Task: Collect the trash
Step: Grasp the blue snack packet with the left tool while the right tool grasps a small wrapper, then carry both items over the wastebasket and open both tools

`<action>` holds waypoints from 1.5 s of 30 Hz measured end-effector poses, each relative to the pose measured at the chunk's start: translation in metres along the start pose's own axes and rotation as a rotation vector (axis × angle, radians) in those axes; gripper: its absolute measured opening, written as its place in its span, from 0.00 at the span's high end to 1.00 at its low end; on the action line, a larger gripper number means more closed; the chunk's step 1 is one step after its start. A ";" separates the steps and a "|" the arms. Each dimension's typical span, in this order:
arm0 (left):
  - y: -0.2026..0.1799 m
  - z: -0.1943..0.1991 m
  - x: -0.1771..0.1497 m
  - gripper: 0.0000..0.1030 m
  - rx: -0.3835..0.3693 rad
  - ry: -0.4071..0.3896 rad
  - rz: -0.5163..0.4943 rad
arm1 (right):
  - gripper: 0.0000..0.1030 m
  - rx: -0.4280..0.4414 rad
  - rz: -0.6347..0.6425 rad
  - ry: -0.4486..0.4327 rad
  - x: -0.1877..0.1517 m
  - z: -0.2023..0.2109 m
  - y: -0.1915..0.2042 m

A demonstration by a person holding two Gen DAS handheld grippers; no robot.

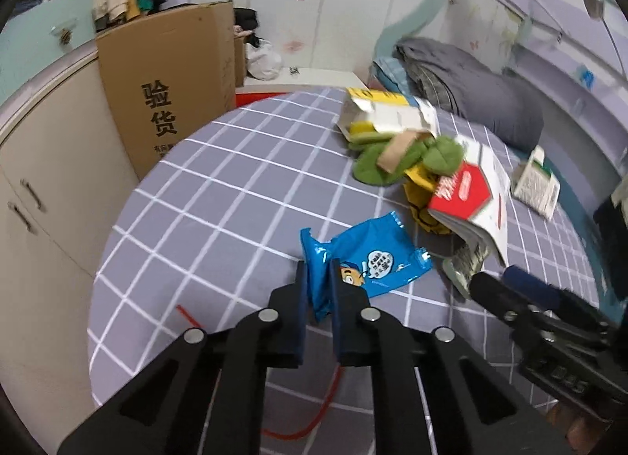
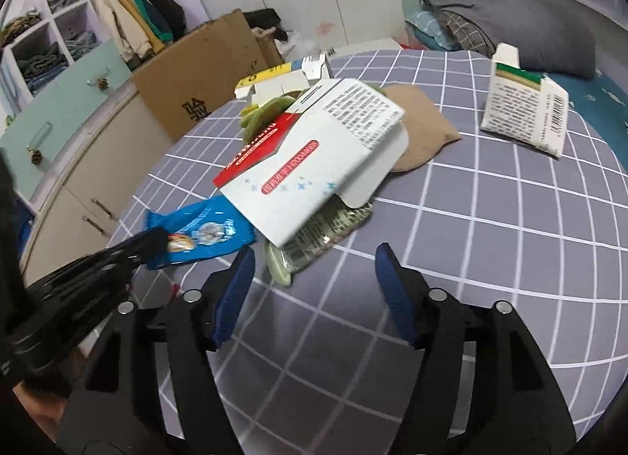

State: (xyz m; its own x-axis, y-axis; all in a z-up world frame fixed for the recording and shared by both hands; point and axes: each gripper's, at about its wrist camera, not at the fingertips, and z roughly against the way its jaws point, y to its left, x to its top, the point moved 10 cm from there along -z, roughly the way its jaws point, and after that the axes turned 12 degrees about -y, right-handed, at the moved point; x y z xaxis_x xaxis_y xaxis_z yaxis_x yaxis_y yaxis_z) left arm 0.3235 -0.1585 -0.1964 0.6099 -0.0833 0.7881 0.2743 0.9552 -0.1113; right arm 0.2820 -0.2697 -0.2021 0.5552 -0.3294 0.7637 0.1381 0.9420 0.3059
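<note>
My left gripper (image 1: 318,264) is shut on the near edge of a blue snack wrapper (image 1: 369,254) that lies on the grey checked bedsheet (image 1: 219,196); the wrapper also shows in the right wrist view (image 2: 196,233). My right gripper (image 2: 314,254) is open and empty, low over the sheet, just in front of a crumpled clear wrapper (image 2: 314,235) under a red-and-white carton (image 2: 310,156). The carton also shows in the left wrist view (image 1: 471,192). A yellow-and-white box (image 1: 388,113), a green plush item (image 1: 404,156) and a white-and-green carton (image 2: 526,117) lie farther back.
A brown cardboard box (image 1: 168,90) stands against beige cabinets (image 1: 51,180) left of the bed. A tan pillow (image 2: 420,129) and grey bedding (image 2: 522,27) lie at the far end. A red cord (image 1: 314,412) runs under the left gripper.
</note>
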 end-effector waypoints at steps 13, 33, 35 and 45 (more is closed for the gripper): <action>0.033 0.029 0.010 0.92 0.041 -0.067 0.038 | 0.73 -0.148 0.109 0.014 0.006 -0.020 0.005; 0.075 0.088 0.009 0.92 0.057 -0.167 0.061 | 0.85 0.199 0.048 0.060 -0.037 0.016 0.103; 0.090 0.091 0.007 0.92 0.076 -0.170 0.077 | 0.85 0.216 0.067 0.057 -0.034 0.012 0.121; 0.192 0.103 -0.001 0.92 0.196 -0.177 0.192 | 0.85 0.357 0.143 0.085 -0.037 -0.019 0.230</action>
State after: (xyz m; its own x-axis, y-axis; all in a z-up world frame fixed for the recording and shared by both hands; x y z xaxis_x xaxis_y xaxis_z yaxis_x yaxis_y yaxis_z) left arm 0.2992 0.0545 -0.1561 0.4929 0.1378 0.8591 0.0077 0.9866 -0.1627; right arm 0.3084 -0.0396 -0.1711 0.6160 -0.1754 0.7680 -0.2316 0.8915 0.3894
